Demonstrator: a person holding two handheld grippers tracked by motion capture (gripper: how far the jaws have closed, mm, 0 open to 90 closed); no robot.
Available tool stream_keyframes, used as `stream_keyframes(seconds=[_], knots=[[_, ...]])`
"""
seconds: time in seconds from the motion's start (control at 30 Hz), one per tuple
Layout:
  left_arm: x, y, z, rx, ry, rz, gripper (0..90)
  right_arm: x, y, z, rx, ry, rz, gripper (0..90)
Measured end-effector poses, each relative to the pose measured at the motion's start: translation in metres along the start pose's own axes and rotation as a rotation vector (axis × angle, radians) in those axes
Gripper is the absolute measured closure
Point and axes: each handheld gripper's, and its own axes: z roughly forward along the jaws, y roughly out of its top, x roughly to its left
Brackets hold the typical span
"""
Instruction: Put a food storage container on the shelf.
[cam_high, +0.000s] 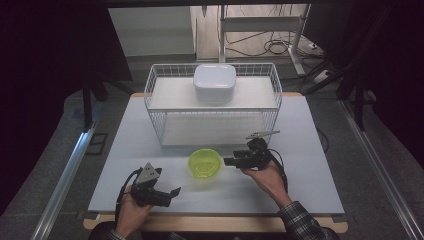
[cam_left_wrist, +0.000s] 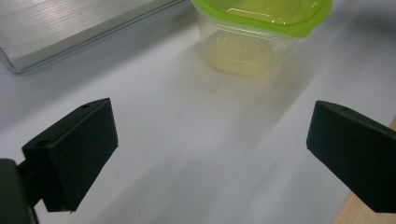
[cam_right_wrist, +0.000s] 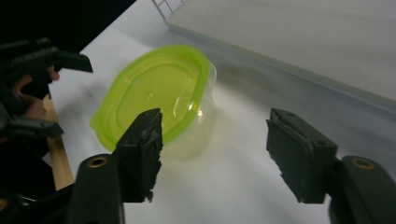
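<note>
1. The right claw (cam_high: 231, 161), held in a hand with a plaid sleeve, points at the container (cam_high: 205, 163) from just beside it; its jaws stand partly apart with nothing between them, and from the right gripper view it cannot be told whether one jaw touches the container's lid or just stands in front of it.
2. The left claw (cam_high: 172, 192) sits near the front edge of the surface (cam_high: 310, 150), its jaws wide apart and empty, aimed toward the container, which stands apart from it.
3. The container stands on the pale surface in front of a white wire basket (cam_high: 150, 87), between the two claws.
4. A white lidded box (cam_high: 215, 82) rests on the top level of the wire basket, at its middle.
5. Beyond the surface, the room is dim: a grey floor, a metal stand and loose cables (cam_high: 272, 47) lie behind the basket, and a metal rail (cam_high: 65, 175) runs along the left side.
6. The container is a clear plastic tub with rounded corners, closed by a bright yellow-green lid (cam_right_wrist: 149, 93) that overhangs its rim; the left gripper view shows its see-through wall and base (cam_left_wrist: 240, 56) upright on the surface.
</note>
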Motion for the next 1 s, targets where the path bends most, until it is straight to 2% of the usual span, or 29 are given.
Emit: stream_keyframes(seconds=[0.17, 0.3, 0.37, 0.5, 0.67, 0.87, 1.0], knots=[[0.000, 0.000, 0.001, 0.007, 0.004, 0.001, 1.7, -0.003, 0.012, 0.016, 0.017, 0.059, 0.037, 46.8], [0.000, 0.000, 0.002, 0.014, 0.003, 0.002, 1.9, -0.004, 0.016, 0.027, 0.046, 0.062, 0.042, 50.9], [-0.001, 0.000, 0.002, 0.016, 0.004, 0.004, 1.9, -0.007, 0.017, 0.030, 0.053, 0.070, 0.061, 53.0], [-0.001, 0.000, 0.002, 0.016, 0.004, 0.006, 2.0, -0.015, 0.019, 0.037, 0.056, 0.123, 0.122, 56.8], [-0.001, 0.000, 0.002, 0.016, 0.003, 0.005, 2.1, -0.019, 0.020, 0.043, 0.068, 0.145, 0.152, 61.4], [-0.002, 0.001, 0.002, 0.016, 0.002, 0.009, 2.2, -0.020, 0.020, 0.049, 0.103, 0.165, 0.191, 71.6], [-0.002, 0.001, 0.002, 0.017, 0.001, 0.010, 2.4, -0.022, 0.019, 0.049, 0.104, 0.211, 0.228, 80.0]])
